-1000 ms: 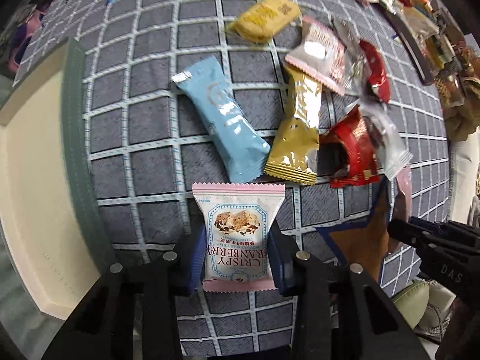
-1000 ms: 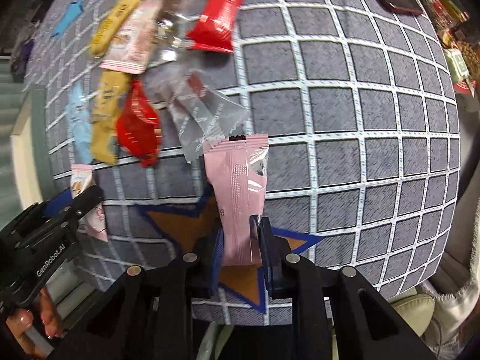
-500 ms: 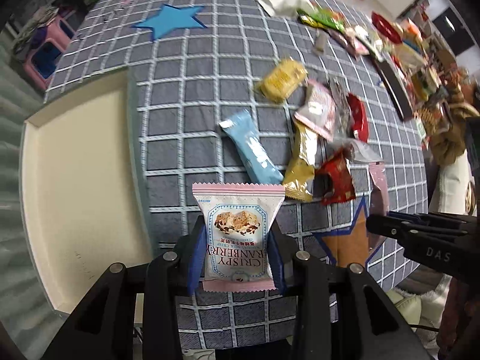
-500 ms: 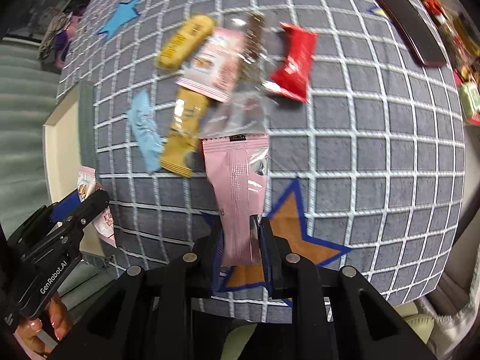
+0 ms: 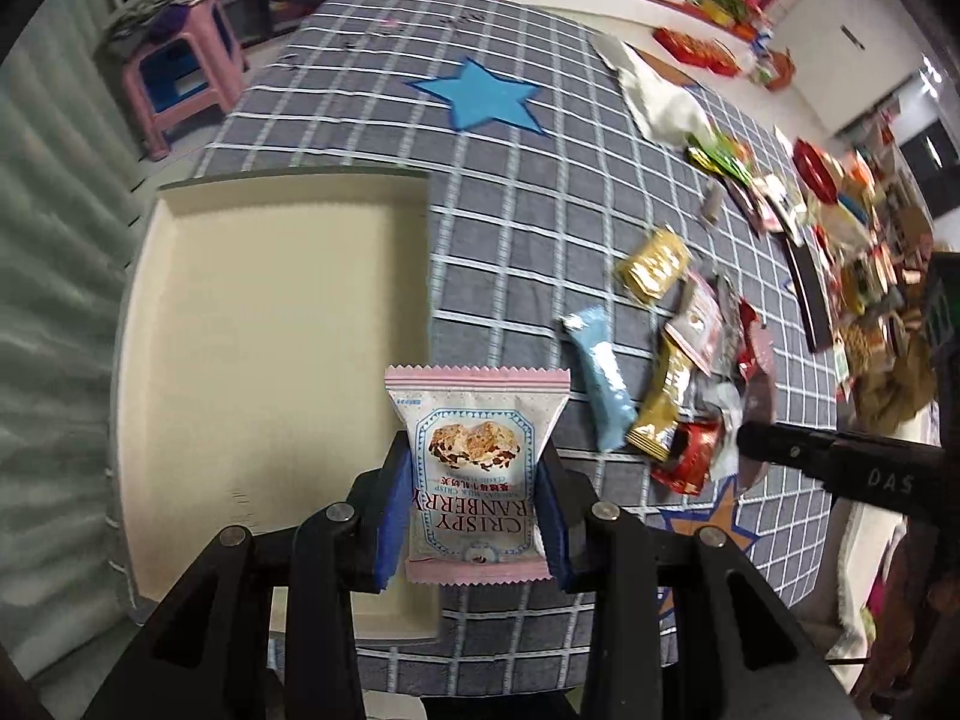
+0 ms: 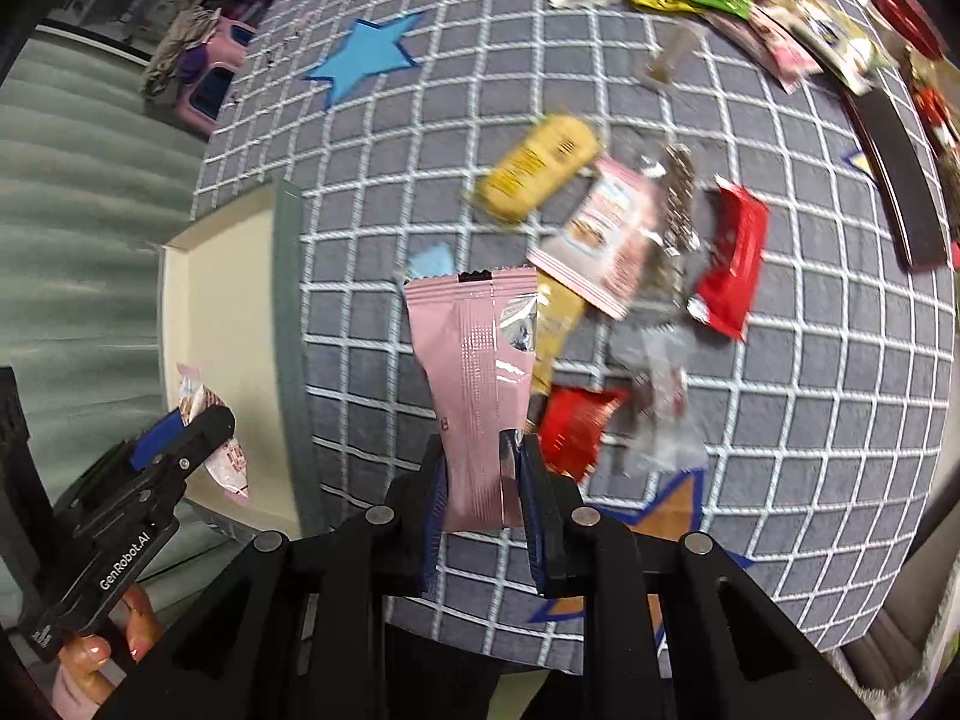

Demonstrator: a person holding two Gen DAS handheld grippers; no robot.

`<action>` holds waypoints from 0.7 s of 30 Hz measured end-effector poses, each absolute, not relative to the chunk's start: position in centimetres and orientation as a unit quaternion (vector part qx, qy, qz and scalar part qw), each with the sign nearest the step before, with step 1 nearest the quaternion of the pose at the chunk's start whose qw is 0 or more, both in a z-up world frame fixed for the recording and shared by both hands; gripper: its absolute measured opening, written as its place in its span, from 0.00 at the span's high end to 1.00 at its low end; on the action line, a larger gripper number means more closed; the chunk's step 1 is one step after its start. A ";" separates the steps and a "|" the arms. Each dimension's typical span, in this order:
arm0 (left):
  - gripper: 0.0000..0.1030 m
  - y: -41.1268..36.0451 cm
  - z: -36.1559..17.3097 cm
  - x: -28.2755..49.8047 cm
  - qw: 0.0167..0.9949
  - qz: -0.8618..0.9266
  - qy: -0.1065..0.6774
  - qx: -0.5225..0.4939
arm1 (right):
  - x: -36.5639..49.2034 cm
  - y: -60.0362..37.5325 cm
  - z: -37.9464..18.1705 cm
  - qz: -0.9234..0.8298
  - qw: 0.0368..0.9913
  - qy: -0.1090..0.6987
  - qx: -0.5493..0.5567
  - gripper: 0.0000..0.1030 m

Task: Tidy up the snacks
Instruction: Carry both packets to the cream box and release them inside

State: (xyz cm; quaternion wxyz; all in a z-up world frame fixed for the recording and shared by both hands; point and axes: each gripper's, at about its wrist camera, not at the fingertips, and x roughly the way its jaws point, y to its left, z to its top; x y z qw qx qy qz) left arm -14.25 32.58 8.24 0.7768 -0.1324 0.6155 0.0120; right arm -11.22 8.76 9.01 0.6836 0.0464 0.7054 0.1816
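Observation:
My left gripper (image 5: 474, 516) is shut on a pink-edged cranberry crisp packet (image 5: 474, 468), held in the air over the right edge of a cream tray (image 5: 258, 324). My right gripper (image 6: 483, 492) is shut on a plain pink snack packet (image 6: 474, 384), held above the grid tablecloth. The left gripper with its packet also shows in the right wrist view (image 6: 198, 438), over the tray (image 6: 222, 312). A pile of snacks lies on the cloth: a blue packet (image 5: 600, 384), a gold one (image 5: 663, 408), a yellow one (image 6: 540, 168) and red ones (image 6: 729, 264).
The tray sits at the table's left edge. A blue star (image 5: 486, 99) is printed on the cloth. More packets and clutter line the far right edge (image 5: 840, 210). A pink stool (image 5: 180, 72) stands beyond the table.
Both grippers have risen and drawn back from the pile with their packets. The left one has swung left, so the tray now lies under it.

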 end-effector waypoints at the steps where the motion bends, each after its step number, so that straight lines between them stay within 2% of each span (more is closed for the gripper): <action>1: 0.60 33.2 8.3 -14.4 0.778 0.016 0.614 -0.136 | -11.1 8.8 9.7 0.186 0.684 0.703 0.049 0.77; 11: 0.60 38.9 8.1 -15.8 0.774 0.061 0.609 -0.159 | -9.3 13.0 8.4 0.226 0.682 0.694 0.055 0.77; 21: 0.60 41.6 5.8 -17.4 0.755 0.088 0.632 -0.152 | -11.4 21.5 4.9 0.282 0.639 0.715 0.001 0.77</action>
